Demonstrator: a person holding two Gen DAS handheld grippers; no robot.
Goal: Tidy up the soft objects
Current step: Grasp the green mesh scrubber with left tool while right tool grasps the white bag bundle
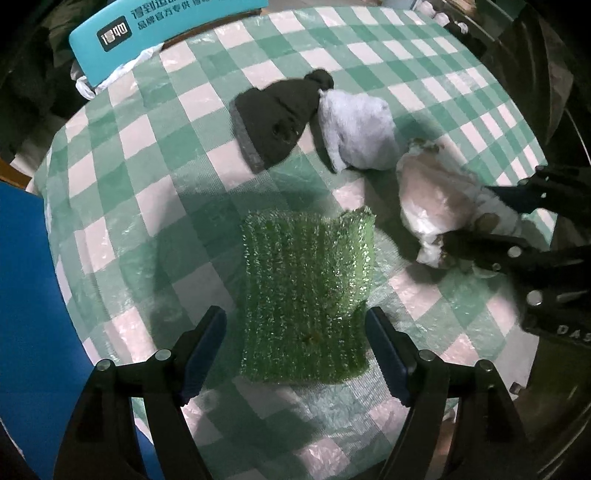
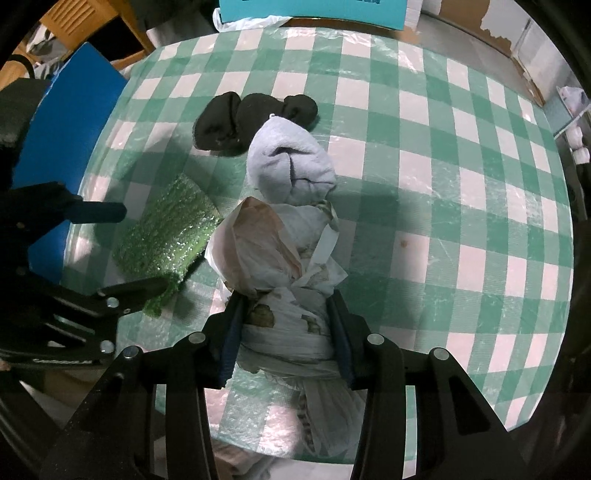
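In the left wrist view, the left gripper (image 1: 295,354) is hovering low over a green-and-white checked tablecloth (image 1: 140,173), its jaws spread wide with a glittery green scouring pad (image 1: 306,295) lying between them — neither finger is touching the pad. Farther back, a black knitted hat (image 1: 277,118) is lying against a pale blue balled-up cloth (image 1: 354,133), and to the right a white patterned cloth bundle (image 1: 432,199) is sitting with the right gripper (image 1: 491,225) closing around its near end. A teal sign (image 1: 155,22) is showing beyond the table's far edge. In the right wrist view, the right gripper (image 2: 284,332) is clamping the white patterned cloth bundle (image 2: 284,280) between both fingers, the fabric bunching between them. The pale blue balled-up cloth (image 2: 291,166) is resting just beyond the bundle, touching it, with the black knitted hat (image 2: 243,122) behind it. The scouring pad (image 2: 166,236) is lying to the left, beside the bundle, framed by the left gripper (image 2: 144,251) — its jaws standing apart.
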